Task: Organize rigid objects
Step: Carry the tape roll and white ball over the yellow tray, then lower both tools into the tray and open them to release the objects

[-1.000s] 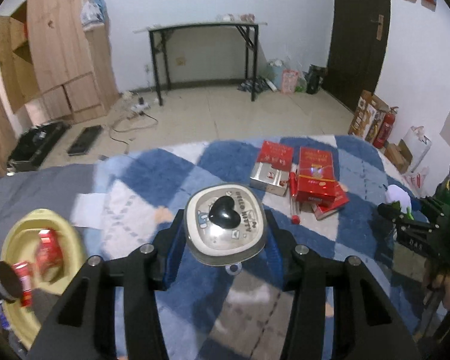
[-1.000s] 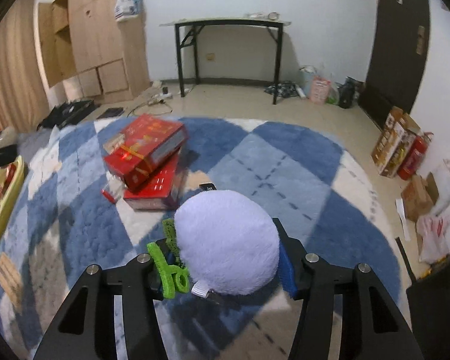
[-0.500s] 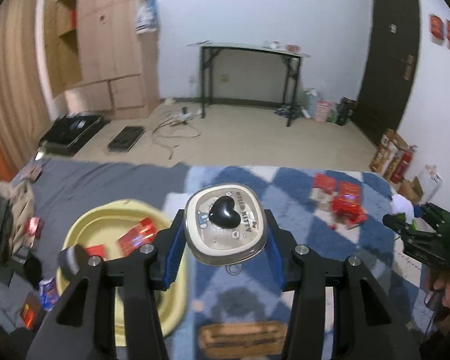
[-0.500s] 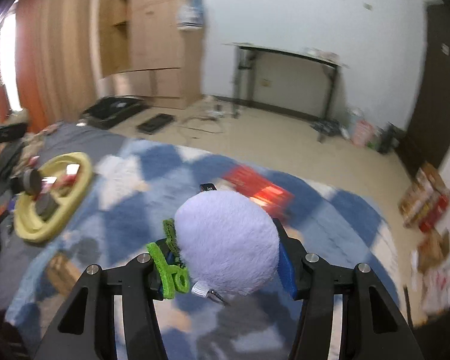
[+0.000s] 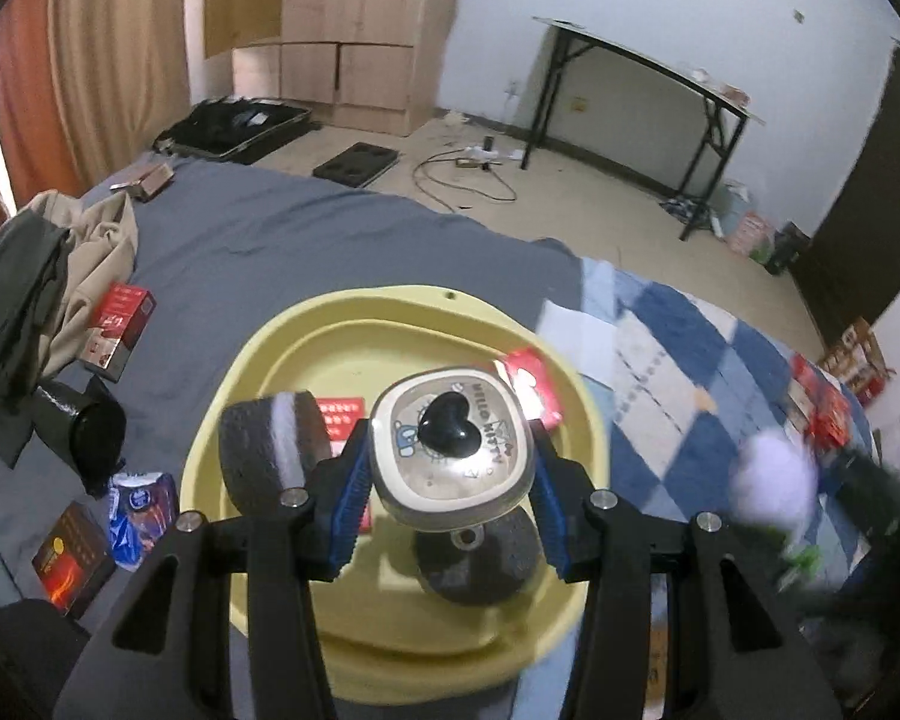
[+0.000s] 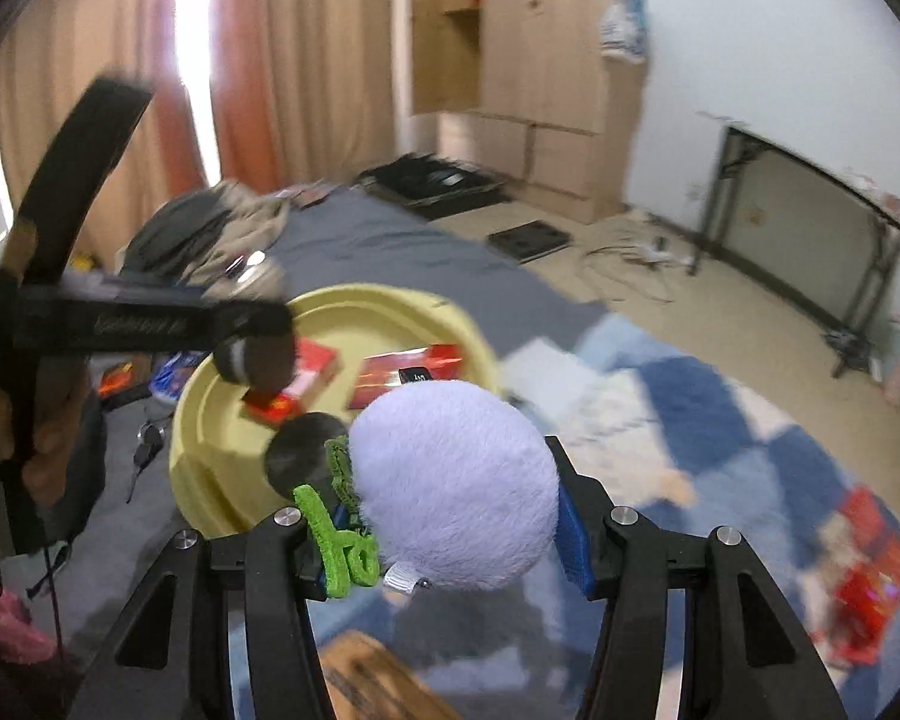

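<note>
My left gripper [image 5: 450, 480] is shut on a cream Hello Kitty lid with a black heart knob [image 5: 450, 444] and holds it above the yellow basin [image 5: 282, 360]. The basin holds red boxes [image 5: 531, 384] and dark round pieces [image 5: 270, 450]. My right gripper [image 6: 456, 510] is shut on a pale purple plush ball with a green tag [image 6: 456, 486], to the right of the basin [image 6: 390, 306]. The left gripper's body [image 6: 132, 324] shows at the left of the right wrist view. The plush [image 5: 771, 483] shows blurred at the right of the left wrist view.
The basin sits on a grey sheet [image 5: 306, 240] beside a blue-and-white checked rug [image 5: 690, 372]. Clothes [image 5: 30, 294], a red box [image 5: 120, 324] and small packets [image 5: 138, 510] lie left of the basin. More red boxes [image 5: 822, 414] lie far right on the rug.
Both grippers have swung left with their loads. The left one has moved from over the rug to above the yellow basin. The right one has come close beside the basin.
</note>
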`<state>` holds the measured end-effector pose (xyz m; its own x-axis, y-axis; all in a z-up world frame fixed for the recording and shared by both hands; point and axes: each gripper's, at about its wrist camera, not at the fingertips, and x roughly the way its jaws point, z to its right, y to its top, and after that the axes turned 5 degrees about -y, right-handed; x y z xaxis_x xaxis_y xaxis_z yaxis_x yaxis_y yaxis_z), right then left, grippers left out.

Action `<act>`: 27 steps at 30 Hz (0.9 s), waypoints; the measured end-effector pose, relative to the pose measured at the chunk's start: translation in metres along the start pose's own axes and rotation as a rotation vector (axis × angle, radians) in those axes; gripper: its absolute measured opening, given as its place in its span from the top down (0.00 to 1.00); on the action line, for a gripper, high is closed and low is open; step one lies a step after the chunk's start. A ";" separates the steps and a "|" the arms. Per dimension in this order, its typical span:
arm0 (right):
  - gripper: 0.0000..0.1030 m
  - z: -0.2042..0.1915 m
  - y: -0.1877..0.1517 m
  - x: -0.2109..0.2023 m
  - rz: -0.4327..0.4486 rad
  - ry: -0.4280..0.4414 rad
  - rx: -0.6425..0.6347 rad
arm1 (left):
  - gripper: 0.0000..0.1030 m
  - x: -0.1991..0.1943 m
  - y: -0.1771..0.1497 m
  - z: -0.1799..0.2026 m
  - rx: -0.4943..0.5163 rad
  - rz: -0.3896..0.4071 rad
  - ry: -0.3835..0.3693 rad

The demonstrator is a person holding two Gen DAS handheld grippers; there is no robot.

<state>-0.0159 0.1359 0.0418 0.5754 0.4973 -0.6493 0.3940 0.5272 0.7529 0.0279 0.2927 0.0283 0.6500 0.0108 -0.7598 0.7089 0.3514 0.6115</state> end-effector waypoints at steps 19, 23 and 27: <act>0.48 -0.056 0.005 0.138 -0.068 0.132 -0.146 | 0.51 0.077 0.017 -0.031 -0.057 -0.073 -0.010; 0.48 -0.057 0.004 0.148 -0.068 0.144 -0.133 | 0.51 0.079 0.018 -0.026 -0.036 -0.065 -0.011; 0.48 -0.064 0.004 0.146 -0.059 0.167 -0.156 | 0.51 0.079 0.022 -0.022 -0.027 -0.071 -0.028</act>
<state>0.0238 0.2544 -0.0564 0.4231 0.5623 -0.7105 0.3003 0.6529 0.6954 0.0889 0.3214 -0.0231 0.6058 -0.0409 -0.7946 0.7464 0.3750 0.5498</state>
